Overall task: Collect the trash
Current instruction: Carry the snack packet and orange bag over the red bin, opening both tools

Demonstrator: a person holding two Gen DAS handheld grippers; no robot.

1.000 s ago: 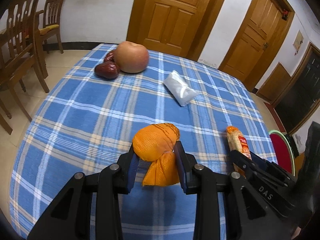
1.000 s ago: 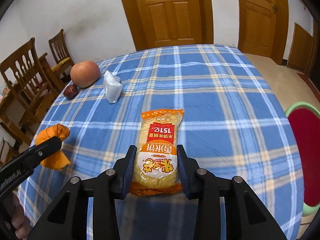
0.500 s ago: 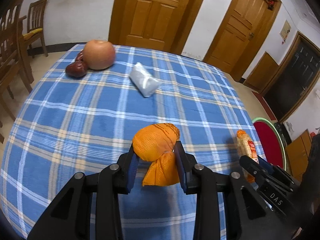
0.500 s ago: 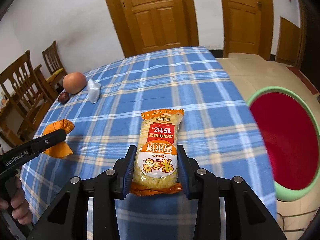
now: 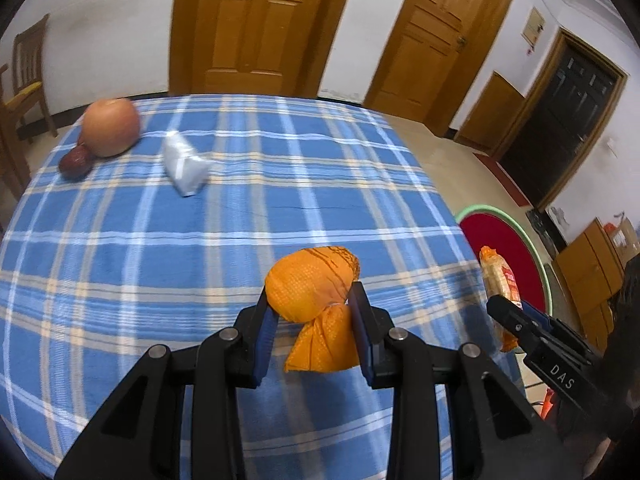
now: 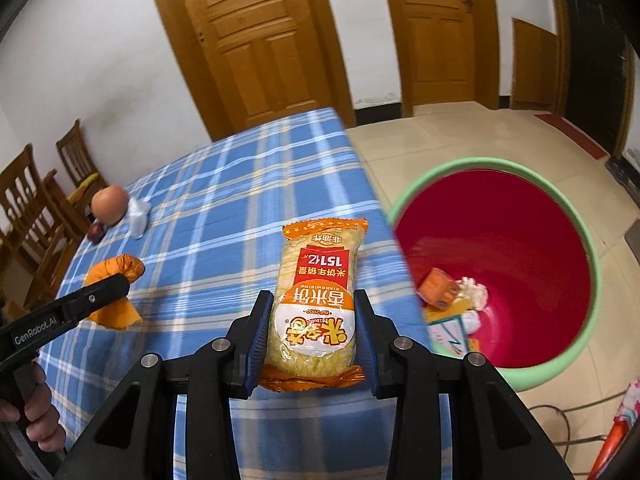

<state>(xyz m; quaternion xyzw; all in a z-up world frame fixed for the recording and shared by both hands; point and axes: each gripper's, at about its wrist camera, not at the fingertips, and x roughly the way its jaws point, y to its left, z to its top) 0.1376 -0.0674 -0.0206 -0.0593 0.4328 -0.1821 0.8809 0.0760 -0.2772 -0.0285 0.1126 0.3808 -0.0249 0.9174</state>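
**Both grippers loaded, bin close on the right**

The right gripper pinches a rice cracker packet across its lower half, both fingers pressed flat against its sides, with the packet lifted above the checked tablecloth near the table's edge. Just beyond that edge, down on the floor, stands the red bin with a green rim, already holding a few scraps. The left gripper is clamped on an orange wrapper, gripping it near the twisted neck below the puffed top.

Both items look light. The packet is probably slick film over brittle crackers, so a firm squeeze could crush the contents; holding it across the width, as now, seems sound. The orange wrapper looks soft and crumpled, and the knotted waist is likely its surest hold.

On the table remain a white packet, an apple and a dark date touching it.
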